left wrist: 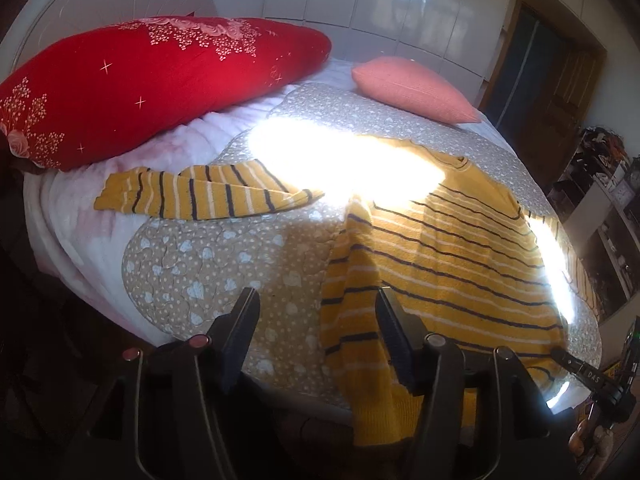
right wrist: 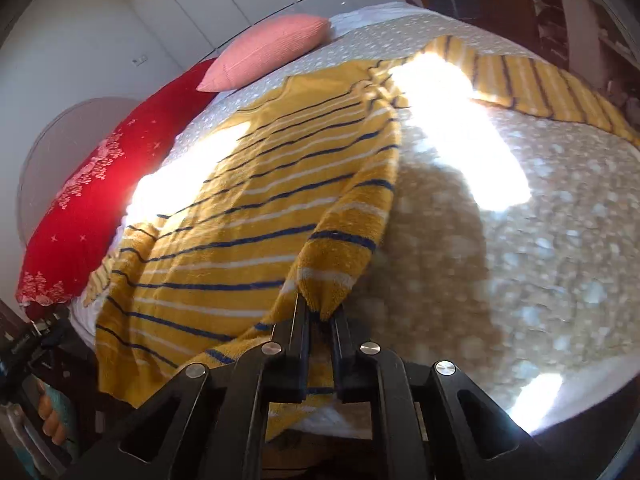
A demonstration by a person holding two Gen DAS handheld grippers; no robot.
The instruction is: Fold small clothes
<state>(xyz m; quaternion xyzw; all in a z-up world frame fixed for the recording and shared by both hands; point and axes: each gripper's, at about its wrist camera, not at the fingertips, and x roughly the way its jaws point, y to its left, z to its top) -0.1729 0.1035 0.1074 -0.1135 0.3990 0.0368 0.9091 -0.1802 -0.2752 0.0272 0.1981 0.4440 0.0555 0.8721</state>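
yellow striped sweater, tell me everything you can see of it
The yellow striped sweater looks like fuzzy mustard knit with thin navy and white stripes. It lies spread on the dotted bedspread, one sleeve stretched toward the red pillow, its hem hanging over the bed edge. The right tool pinches a lifted fold; the left tool hovers open.

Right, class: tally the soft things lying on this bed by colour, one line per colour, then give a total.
Red: 1, the big red pillow
Pink: 1, the small pink cushion
Yellow striped: 1, the sweater, its edge pinched in the right gripper
Total: 3
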